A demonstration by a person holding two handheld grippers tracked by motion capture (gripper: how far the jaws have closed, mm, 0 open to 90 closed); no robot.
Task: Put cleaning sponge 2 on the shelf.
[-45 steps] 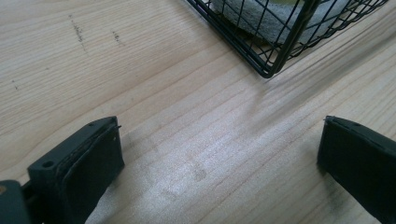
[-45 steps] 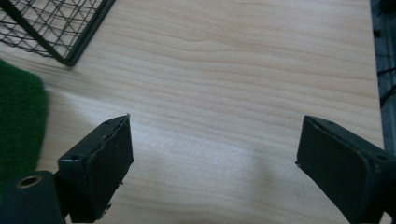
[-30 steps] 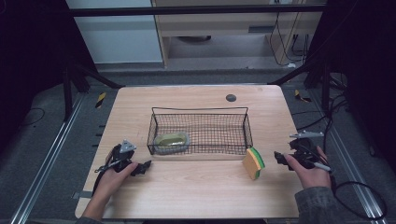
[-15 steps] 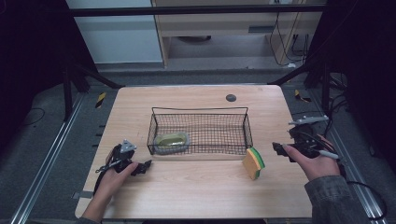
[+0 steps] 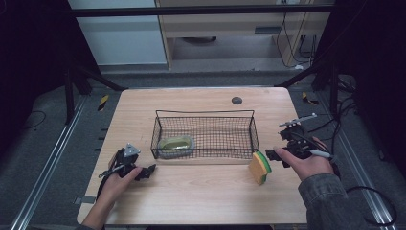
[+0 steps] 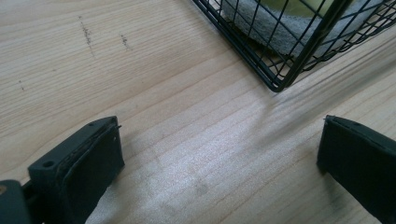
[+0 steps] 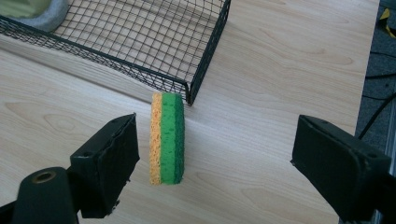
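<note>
A yellow and green sponge (image 5: 260, 166) (image 7: 168, 138) stands on edge on the wooden table (image 5: 201, 191), just off the front right corner of a black wire basket (image 5: 206, 112) (image 7: 205, 46). My right gripper (image 5: 277, 143) (image 7: 217, 140) hovers to the right of the sponge. Its jaws have just been opening and stand open with nothing between them; the sponge lies beyond them on the table. A grey pad with a yellow-green top (image 5: 174, 143) (image 6: 280, 28) lies in the basket's front left corner. My left gripper (image 5: 146, 171) (image 6: 219, 140) rests open on the table near that corner (image 6: 289, 65).
A small dark round disc (image 5: 236, 100) lies near the table's far edge. Cables trail off the table's right side behind my right hand. Bare wood stretches between the two grippers in front of the basket.
My right hand has risen and drifted toward the far side, lifting its gripper higher beside the sponge. The sponge, the basket and my left gripper have stayed put.
</note>
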